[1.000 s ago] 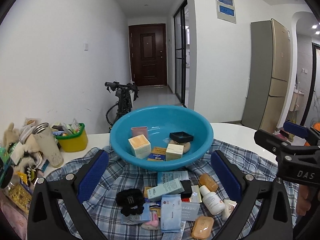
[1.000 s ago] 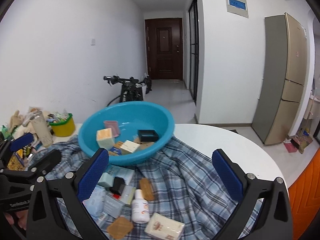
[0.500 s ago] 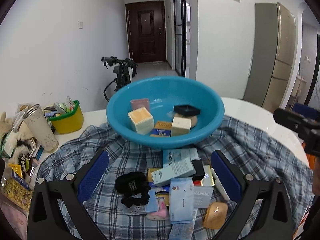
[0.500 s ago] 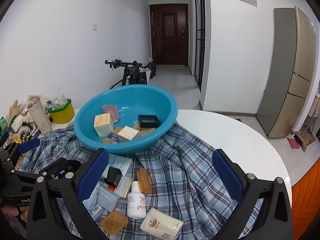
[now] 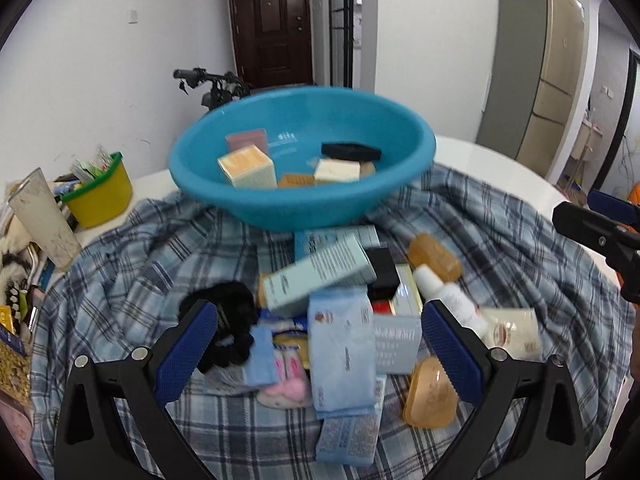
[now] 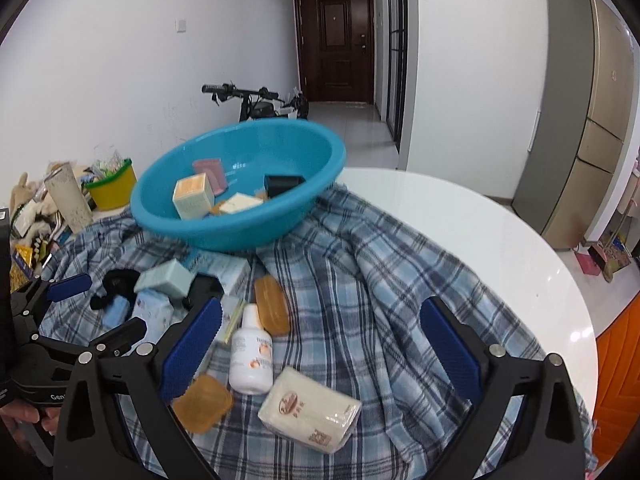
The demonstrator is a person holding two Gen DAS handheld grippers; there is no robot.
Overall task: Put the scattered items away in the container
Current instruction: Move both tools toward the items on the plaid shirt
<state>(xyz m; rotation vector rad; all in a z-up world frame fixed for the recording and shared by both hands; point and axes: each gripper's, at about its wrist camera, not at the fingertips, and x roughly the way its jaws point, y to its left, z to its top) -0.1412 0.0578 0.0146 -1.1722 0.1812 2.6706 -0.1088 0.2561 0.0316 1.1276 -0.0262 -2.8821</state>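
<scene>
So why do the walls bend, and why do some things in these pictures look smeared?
Left wrist view: a fisheye lens bows the fridge and darkens the corners; the packets between the claw fingers are smeared, the basin rim softer too. Right wrist view: same bending; the bottle and wrapped soap look sharper, and the bare table shows pale glare.
</scene>
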